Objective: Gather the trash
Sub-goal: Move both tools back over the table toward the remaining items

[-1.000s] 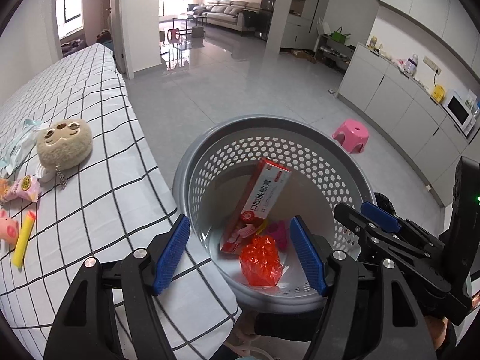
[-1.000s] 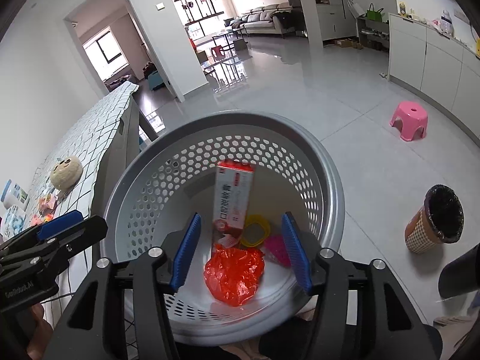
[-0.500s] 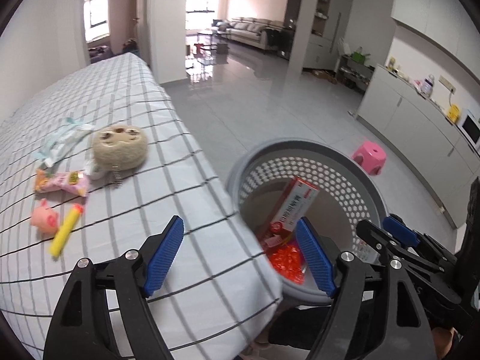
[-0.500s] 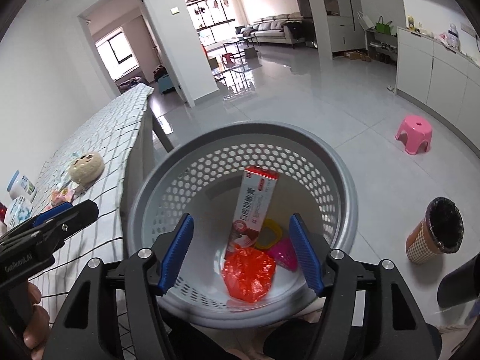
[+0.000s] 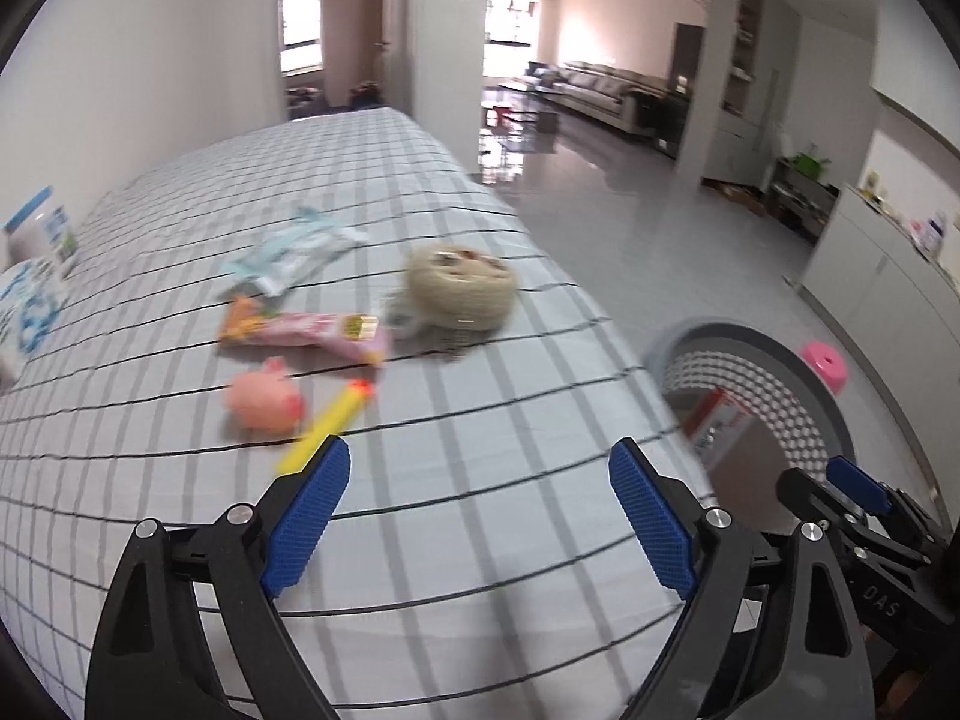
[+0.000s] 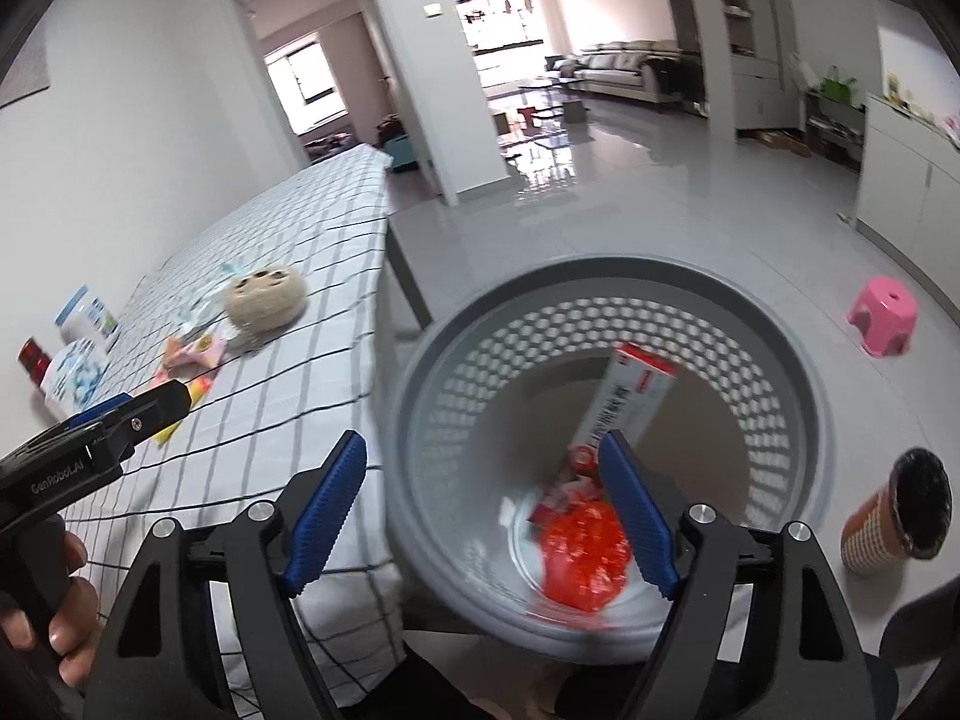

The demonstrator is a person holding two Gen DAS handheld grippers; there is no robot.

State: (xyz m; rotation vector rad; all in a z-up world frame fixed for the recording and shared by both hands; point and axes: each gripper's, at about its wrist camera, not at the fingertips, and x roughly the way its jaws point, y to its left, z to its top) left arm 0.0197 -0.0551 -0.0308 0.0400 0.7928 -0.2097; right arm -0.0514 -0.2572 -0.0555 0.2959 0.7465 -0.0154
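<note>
My left gripper point(image 5: 480, 516) is open and empty above the checked table point(image 5: 420, 480). Ahead of it lie a yellow dart point(image 5: 327, 426), a pink pig toy point(image 5: 264, 402), a pink snack wrapper point(image 5: 300, 330), a clear blue wrapper point(image 5: 294, 258) and a round plush toy point(image 5: 459, 288). My right gripper point(image 6: 480, 510) is open and empty over the near rim of the grey perforated basket point(image 6: 780, 324), which holds a red-white box point(image 6: 630, 402) and red crumpled plastic point(image 6: 582, 552). The basket point(image 5: 750, 348) also shows in the left wrist view.
A white jar point(image 5: 42, 228) and a blue-white packet point(image 5: 24, 306) stand at the table's left side. A pink stool point(image 6: 882, 315) and a small brown bin point(image 6: 894, 516) stand on the tiled floor right of the basket. Cabinets line the right wall.
My left gripper has swung left from over the basket to over the table, bringing the toys and wrappers ahead of it. My right gripper has shifted slightly left and stays over the basket.
</note>
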